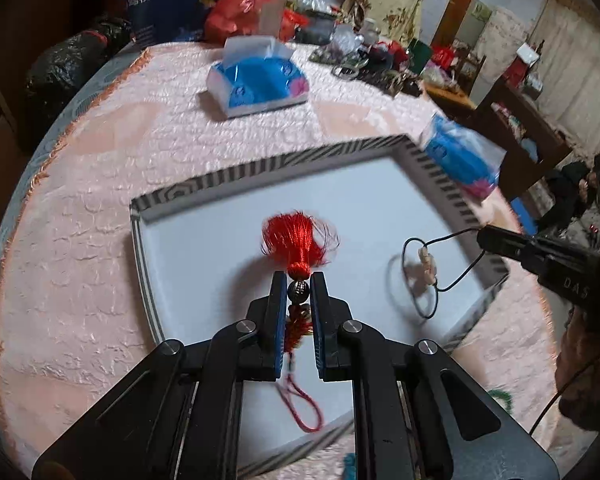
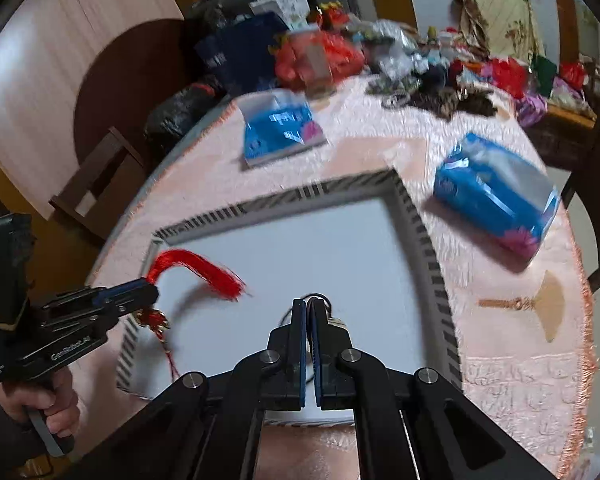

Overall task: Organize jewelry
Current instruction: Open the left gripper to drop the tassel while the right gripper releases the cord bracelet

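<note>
Left wrist view: left gripper [image 1: 298, 280] clamped on a red tassel charm [image 1: 296, 240] at its silver bead, tassel fanning beyond the fingertips, red loop dangling beneath. Below it, white tray [image 1: 204, 248] with striped rim. Off to the right, right gripper [image 1: 484, 237] pinching a black cord necklace [image 1: 427, 264] with pale pendant, hanging over the tray.

Right wrist view: right gripper [image 2: 308, 304] closed tight on the black cord. Far left, left gripper [image 2: 150, 286] in a hand [image 2: 40, 404], tassel arching over the tray's near-left corner. Blue tissue pack [image 2: 495, 200] ahead right.

Round table [image 1: 80, 264] under pink cloth bears striped-rim tray [image 1: 260, 168], 2 tissue packs [image 1: 260, 84] [image 1: 459, 156], far clutter [image 1: 363, 60].
</note>
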`<action>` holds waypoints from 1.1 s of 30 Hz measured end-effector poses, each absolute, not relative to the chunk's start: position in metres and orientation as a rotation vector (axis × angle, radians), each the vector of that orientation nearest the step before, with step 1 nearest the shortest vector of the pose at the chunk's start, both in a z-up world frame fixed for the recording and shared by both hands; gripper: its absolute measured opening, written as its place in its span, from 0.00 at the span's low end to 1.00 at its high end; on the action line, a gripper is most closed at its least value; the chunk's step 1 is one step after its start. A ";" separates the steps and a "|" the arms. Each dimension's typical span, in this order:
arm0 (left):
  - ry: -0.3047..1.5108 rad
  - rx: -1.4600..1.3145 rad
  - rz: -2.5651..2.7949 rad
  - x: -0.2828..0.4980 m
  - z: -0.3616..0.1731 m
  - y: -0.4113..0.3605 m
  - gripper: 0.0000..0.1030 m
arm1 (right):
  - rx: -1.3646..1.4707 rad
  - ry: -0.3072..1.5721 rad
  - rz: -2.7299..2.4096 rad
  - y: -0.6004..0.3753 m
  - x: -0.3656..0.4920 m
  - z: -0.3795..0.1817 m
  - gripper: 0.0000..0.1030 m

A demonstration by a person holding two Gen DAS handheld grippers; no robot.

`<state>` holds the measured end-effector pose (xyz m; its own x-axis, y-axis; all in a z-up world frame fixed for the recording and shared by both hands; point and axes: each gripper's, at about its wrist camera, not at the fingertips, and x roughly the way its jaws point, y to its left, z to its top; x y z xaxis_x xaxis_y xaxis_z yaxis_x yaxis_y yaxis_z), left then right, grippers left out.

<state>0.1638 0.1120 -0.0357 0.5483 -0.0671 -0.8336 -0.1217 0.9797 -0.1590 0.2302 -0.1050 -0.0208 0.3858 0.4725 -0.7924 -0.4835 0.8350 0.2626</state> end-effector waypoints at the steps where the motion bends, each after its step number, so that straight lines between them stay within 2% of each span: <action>1: 1.007 -0.202 0.047 0.164 -0.041 0.113 0.10 | -0.015 1.013 0.603 -0.106 0.231 -0.025 0.02; 5: 1.020 -0.223 0.052 0.163 -0.053 0.118 0.12 | -0.012 1.053 0.591 -0.108 0.238 -0.039 0.02; 7: 1.021 -0.258 0.045 0.162 -0.057 0.122 0.25 | -0.003 1.085 0.595 -0.108 0.241 -0.046 0.02; 9: 1.018 -0.274 0.052 0.161 -0.059 0.124 0.29 | -0.012 1.101 0.583 -0.109 0.241 -0.051 0.04; 10: 1.028 -0.258 0.067 0.161 -0.060 0.123 0.29 | -0.010 1.108 0.581 -0.110 0.241 -0.053 0.09; 12: 1.047 -0.232 0.088 0.163 -0.062 0.121 0.29 | -0.010 1.117 0.554 -0.115 0.240 -0.056 0.30; 13: 1.053 -0.223 0.095 0.163 -0.063 0.120 0.29 | -0.009 1.115 0.547 -0.117 0.240 -0.057 0.44; 25: 1.137 -0.219 0.200 0.137 -0.085 0.128 0.28 | -0.063 1.131 0.423 -0.148 0.223 -0.070 0.45; 33: 1.127 -0.206 0.210 0.136 -0.076 0.123 0.29 | -0.061 1.057 0.460 -0.149 0.216 -0.051 0.45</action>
<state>0.1362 0.1228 -0.0763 0.4135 0.0619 -0.9084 -0.2695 0.9613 -0.0571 0.2158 -0.1488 -0.0507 0.4063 0.3357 -0.8499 -0.3931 0.9038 0.1691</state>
